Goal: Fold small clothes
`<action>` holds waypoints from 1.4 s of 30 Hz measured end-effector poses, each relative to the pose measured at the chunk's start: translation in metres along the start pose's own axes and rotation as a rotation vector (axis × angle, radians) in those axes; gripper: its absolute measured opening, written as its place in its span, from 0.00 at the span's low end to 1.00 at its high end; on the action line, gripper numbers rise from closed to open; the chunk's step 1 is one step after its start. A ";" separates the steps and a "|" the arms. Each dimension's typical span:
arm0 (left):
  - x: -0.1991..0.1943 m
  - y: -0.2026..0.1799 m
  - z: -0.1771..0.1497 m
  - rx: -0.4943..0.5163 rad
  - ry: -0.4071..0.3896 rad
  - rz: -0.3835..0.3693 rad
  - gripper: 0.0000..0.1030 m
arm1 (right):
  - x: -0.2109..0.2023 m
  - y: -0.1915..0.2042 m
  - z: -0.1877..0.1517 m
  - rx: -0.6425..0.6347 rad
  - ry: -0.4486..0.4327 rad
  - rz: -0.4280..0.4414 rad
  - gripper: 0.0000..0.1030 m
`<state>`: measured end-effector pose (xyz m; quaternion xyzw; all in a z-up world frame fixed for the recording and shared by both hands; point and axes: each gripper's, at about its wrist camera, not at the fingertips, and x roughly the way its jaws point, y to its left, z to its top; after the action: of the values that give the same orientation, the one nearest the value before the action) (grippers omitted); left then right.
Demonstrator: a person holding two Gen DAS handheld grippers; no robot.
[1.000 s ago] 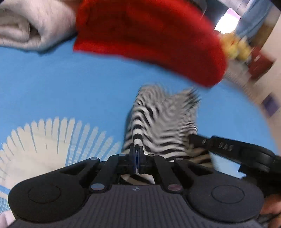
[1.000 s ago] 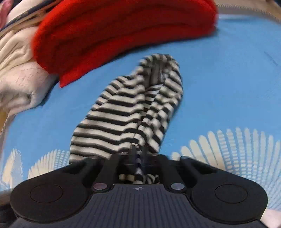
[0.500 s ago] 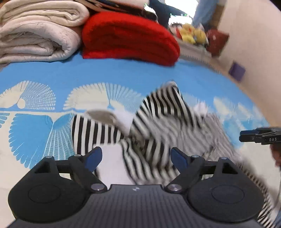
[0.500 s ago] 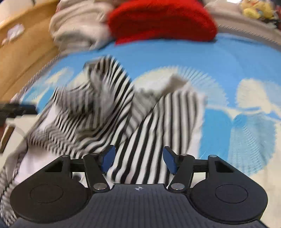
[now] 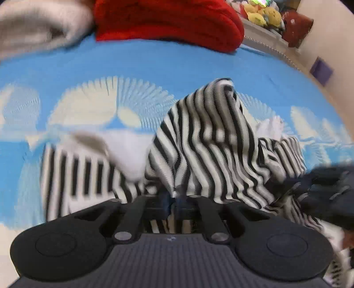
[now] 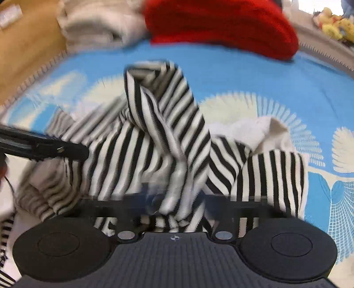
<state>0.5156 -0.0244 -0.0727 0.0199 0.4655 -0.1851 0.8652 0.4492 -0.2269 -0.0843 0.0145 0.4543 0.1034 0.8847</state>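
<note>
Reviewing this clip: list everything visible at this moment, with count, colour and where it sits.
Striped garment: one, black and white with a plain white part, crumpled mid-bed, a peak standing up.
Bed cover: one, blue with cream fan patterns, under everything.
Red blanket: one, red, folded at the far edge of the bed.
Pale bedding: cream-grey, folded left of the red blanket; blurred, so the count is unclear.
Plush toys: several, mostly yellow, on a ledge at far right.
Wooden surface: brown, beyond the bed's left edge.
Left gripper: black, jaws closed on the striped fabric.
Right gripper: black, blurred, fabric draped across its jaws.
</note>
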 end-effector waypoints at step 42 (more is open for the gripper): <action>0.065 0.079 0.002 -0.169 -0.075 0.059 0.66 | 0.023 0.015 -0.103 -0.384 -0.193 0.102 0.49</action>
<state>0.5768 0.0292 -0.1356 -0.0466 0.4461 -0.1203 0.8856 0.3769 -0.2145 -0.1615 -0.1213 0.3383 0.2306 0.9042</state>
